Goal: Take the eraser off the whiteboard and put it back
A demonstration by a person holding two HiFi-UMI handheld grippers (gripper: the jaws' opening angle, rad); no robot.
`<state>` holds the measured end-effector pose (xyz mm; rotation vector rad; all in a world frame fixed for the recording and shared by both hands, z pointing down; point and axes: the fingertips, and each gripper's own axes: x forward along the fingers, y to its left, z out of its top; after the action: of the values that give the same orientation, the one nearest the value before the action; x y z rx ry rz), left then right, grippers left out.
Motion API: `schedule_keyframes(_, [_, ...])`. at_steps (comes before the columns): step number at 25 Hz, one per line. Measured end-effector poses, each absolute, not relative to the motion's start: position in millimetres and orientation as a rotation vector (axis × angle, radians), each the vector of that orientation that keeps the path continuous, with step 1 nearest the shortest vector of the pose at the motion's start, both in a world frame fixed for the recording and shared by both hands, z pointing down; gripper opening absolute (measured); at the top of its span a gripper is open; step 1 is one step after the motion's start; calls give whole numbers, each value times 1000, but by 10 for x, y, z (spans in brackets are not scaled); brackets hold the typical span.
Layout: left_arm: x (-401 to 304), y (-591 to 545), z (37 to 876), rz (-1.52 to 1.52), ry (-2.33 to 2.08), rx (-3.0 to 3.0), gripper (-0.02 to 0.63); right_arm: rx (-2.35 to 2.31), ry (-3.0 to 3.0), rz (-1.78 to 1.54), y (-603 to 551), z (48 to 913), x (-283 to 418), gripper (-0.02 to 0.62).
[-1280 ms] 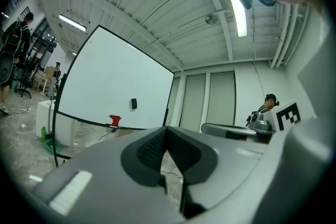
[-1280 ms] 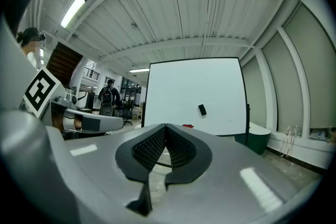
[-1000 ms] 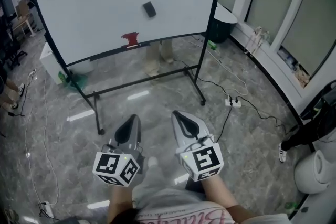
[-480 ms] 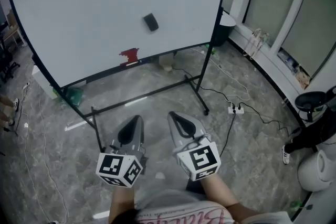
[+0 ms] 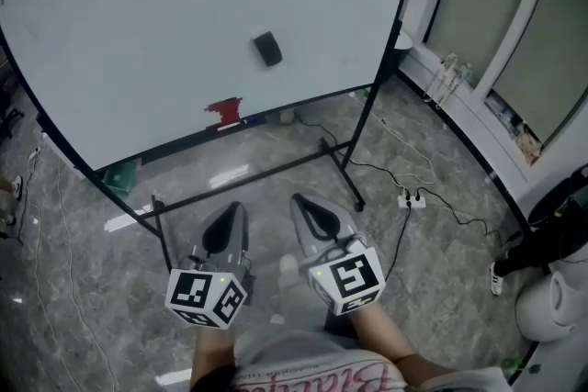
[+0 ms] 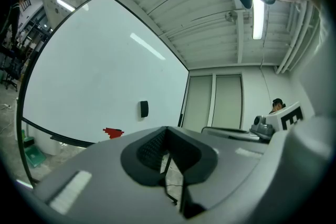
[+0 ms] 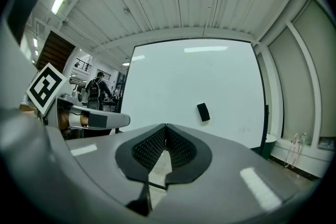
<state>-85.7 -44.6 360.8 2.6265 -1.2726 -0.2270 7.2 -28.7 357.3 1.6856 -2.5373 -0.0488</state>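
A small black eraser (image 5: 268,49) sticks to the large whiteboard (image 5: 138,32) on a black wheeled stand; it also shows as the eraser (image 6: 144,109) in the left gripper view and the eraser (image 7: 203,112) in the right gripper view. A red object (image 5: 225,111) sits on the board's bottom ledge. My left gripper (image 5: 228,218) and right gripper (image 5: 310,207) are held side by side, level, well short of the board. Both have their jaws shut with nothing between them.
The whiteboard stand's black floor bar (image 5: 248,174) and foot (image 5: 354,188) lie ahead on the grey marble floor. Cables and a power strip (image 5: 409,200) trail at the right. A black bin (image 5: 401,41) stands by the window wall. A person's shoe (image 5: 497,275) is at far right.
The whiteboard has grown larger and nearer in the head view as I moved toward it. Both grippers keep the same shut pose side by side.
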Motion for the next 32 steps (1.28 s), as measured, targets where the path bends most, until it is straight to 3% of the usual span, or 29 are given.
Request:
schedule_keyframes(4, [-840, -802, 3618, -236, -1305, 2620, -2, 1688, -2542, -35, -649, 3625, 131, 3])
schedule_keyframes(13, [-660, -1716, 3652, -255, -1350, 2617, -2, 1662, -2585, -102, -1660, 3646, 315, 86])
schedule_keyframes(32, [-526, -3222, 3444, -248, -1463, 2601, -2, 1607, -2451, -258, -3456, 3481, 399, 197])
